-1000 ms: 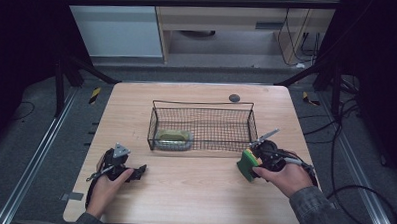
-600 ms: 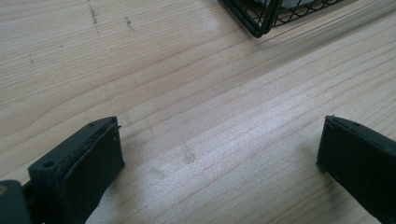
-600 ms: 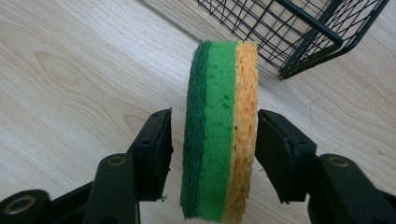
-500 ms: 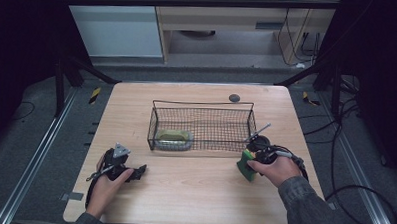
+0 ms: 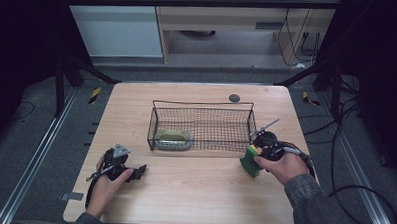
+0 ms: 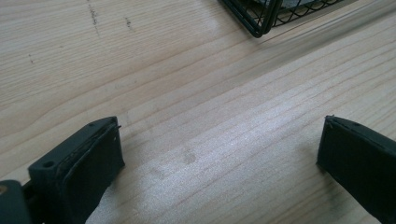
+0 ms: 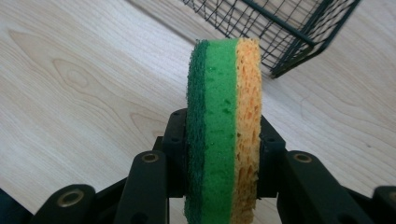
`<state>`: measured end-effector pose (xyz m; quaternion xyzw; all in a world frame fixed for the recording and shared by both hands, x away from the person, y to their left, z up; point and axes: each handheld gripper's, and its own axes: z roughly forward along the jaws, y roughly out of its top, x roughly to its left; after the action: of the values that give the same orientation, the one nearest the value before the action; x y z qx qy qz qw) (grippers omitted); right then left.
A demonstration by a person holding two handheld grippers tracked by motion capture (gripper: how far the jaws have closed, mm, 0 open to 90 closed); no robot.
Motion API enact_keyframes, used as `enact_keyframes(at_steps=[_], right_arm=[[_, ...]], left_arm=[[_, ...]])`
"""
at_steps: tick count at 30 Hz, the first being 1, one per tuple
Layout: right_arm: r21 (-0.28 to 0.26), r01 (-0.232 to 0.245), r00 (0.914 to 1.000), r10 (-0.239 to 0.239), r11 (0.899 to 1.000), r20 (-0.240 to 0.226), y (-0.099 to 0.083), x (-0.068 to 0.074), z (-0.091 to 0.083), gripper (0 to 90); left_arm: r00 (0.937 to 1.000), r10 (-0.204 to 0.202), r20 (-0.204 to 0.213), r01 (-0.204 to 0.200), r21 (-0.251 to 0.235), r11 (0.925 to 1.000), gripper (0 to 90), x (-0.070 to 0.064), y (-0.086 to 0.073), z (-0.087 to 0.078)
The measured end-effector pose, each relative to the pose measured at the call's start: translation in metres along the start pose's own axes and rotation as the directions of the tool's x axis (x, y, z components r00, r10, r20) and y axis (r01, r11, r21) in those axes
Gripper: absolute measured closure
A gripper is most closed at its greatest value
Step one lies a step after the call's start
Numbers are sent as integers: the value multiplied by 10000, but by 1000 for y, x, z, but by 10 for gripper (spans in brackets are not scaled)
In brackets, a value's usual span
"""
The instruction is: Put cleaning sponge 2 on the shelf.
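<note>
Right tool (image 7: 223,154) gripping sponge (image 7: 224,116), basket (image 5: 201,126) holding pouch (image 5: 173,138)

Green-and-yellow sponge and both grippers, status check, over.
Right gripper shut on green-and-yellow sponge, held on edge beside black wire basket. Left gripper open, empty, low over wooden table. Path to basket clear.

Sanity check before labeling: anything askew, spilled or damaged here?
Nothing stands out. The right tool grips the sponge squarely on edge, the basket sits upright on the table, and the left tool is open over bare wood.
</note>
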<state>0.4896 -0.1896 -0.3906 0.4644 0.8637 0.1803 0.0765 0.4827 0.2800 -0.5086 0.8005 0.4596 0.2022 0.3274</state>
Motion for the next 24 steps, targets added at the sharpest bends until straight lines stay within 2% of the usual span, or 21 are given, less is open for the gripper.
enact_keyframes(at_steps=[6,10,11,12,18,21,24], right_arm=[[-282,-90,9999,89,9996,-50,1,-4,-19,651],[-693,-123,9999,119,9975,-65,6,-5,-39,651],[-693,-123,9999,119,9975,-65,6,-5,-39,651],[-951,-254,9997,246,9951,-91,11,-6,-51,650],[-1552,-515,9985,539,9865,112,31,-15,-79,650],[-1804,-576,9981,609,9819,131,42,-18,-91,650],[-1949,-609,9970,690,9789,351,55,-22,-96,650]], left_arm=[[10000,0,0,0,0,10000,0,0,0,0],[10000,-58,3,58,-23,10000,0,0,0,0],[10000,-58,3,58,-23,10000,0,0,0,0],[10000,-61,2,61,-24,10000,0,0,0,0],[10000,-25,-2,25,-9,10000,0,0,0,0],[10000,-22,0,22,4,10000,0,0,0,0],[10000,-50,1,50,-19,10000,0,0,0,0]])
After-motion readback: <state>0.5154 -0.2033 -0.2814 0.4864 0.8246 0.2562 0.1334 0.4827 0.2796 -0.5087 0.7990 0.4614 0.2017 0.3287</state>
